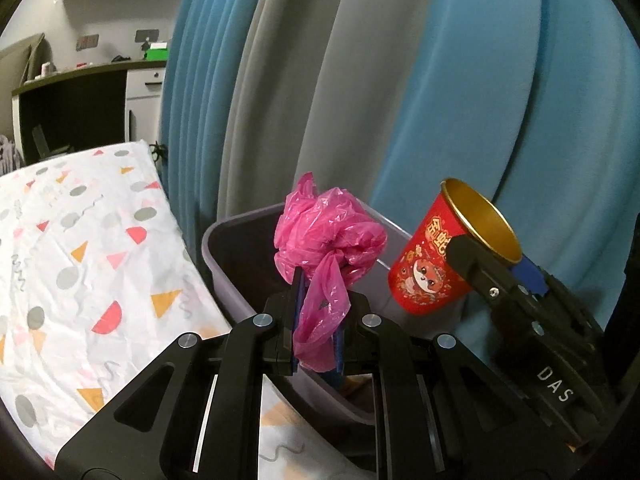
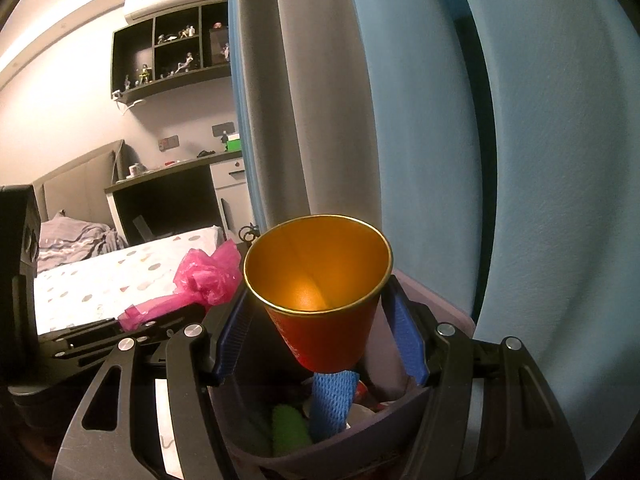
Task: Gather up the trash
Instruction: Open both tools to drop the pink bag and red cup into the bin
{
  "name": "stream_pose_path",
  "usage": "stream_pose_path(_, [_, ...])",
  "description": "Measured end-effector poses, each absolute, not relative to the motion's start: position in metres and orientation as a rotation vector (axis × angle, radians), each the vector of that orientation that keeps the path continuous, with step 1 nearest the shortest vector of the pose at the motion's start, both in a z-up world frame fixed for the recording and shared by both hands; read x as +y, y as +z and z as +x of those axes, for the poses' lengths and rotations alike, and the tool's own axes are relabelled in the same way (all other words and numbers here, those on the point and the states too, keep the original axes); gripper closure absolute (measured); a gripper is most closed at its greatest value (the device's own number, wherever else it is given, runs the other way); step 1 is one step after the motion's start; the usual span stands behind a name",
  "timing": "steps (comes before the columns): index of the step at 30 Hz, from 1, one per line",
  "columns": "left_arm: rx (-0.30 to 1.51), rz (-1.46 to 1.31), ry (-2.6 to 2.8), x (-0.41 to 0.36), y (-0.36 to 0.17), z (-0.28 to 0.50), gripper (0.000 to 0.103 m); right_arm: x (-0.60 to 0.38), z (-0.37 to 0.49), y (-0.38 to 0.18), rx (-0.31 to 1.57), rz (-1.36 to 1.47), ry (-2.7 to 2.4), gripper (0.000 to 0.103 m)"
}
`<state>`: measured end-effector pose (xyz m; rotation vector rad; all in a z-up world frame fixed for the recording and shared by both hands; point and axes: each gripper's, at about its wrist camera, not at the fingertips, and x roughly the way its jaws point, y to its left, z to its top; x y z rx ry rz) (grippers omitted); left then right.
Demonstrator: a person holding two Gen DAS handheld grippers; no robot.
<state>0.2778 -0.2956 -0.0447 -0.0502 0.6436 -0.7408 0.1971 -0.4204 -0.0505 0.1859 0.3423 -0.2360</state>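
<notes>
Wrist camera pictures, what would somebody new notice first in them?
First, the crumpled pink plastic bag pinched in the left tongs, held above the open grey bin beside the patterned bedsheet. Next, the red paper cup with its gold inside, gripped by the right tongs over the same bin, where a blue mesh sleeve and something green already lie.

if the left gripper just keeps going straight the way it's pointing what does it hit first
Probably the far wall of the grey bin. The left gripper, shut on the pink plastic bag, points across the bin's open top toward the blue and grey curtain; depth is unclear.
</notes>
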Motion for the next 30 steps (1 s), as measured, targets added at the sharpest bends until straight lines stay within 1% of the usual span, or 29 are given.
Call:
stream_pose_path(2, [0.643, -0.048, -0.750, -0.296, -0.047, 0.279, 0.090, -0.421, 0.199, -0.052, 0.344, 0.188, -0.235, 0.039])
stream_pose_path(4, [0.646, -0.034, -0.747, -0.298, -0.049, 0.280, 0.081, -0.422, 0.200, -0.052, 0.345, 0.189, -0.238, 0.039])
stream_pose_path(6, [0.645, -0.032, -0.749, -0.296, -0.051, 0.281, 0.059, -0.424, 0.201, -0.052, 0.346, 0.199, -0.237, 0.037])
stream_pose_path(7, [0.645, -0.034, -0.745, -0.295, -0.051, 0.282, 0.054, -0.425, 0.202, -0.053, 0.347, 0.205, -0.236, 0.035])
stream_pose_path(8, [0.643, -0.043, -0.741, -0.292, -0.052, 0.283, 0.047, -0.426, 0.201, -0.052, 0.346, 0.208, -0.237, 0.034])
stream_pose_path(9, [0.641, -0.051, -0.738, -0.290, -0.052, 0.284, 0.043, -0.427, 0.200, -0.052, 0.344, 0.211, -0.242, 0.032])
stream_pose_path(14, [0.644, -0.061, -0.687, -0.278, -0.052, 0.286, 0.031, -0.428, 0.192, -0.049, 0.335, 0.210, -0.262, 0.027])
stream_pose_path(16, [0.637, -0.065, -0.656, -0.270, -0.049, 0.284, 0.026, -0.425, 0.186, -0.047, 0.329, 0.203, -0.269, 0.018])
stream_pose_path(18, [0.629, -0.066, -0.619, -0.262, -0.046, 0.280, 0.019, -0.421, 0.179, -0.046, 0.333, 0.199, -0.281, 0.015])
stream_pose_path(20, [0.615, -0.067, -0.581, -0.250, -0.042, 0.273, 0.016, -0.418, 0.177, -0.045, 0.351, 0.196, -0.287, 0.012])
stream_pose_path(21, [0.611, -0.065, -0.567, -0.245, -0.040, 0.270, 0.014, -0.414, 0.174, -0.045, 0.366, 0.196, -0.291, 0.007])
stream_pose_path(26, [0.573, -0.044, -0.466, -0.211, -0.030, 0.241, 0.006, -0.394, 0.163, -0.046, 0.403, 0.171, -0.294, 0.006])
stream_pose_path(30, [0.525, -0.035, -0.381, -0.178, -0.022, 0.211, 0.006, -0.370, 0.149, -0.046, 0.421, 0.152, -0.290, 0.006])
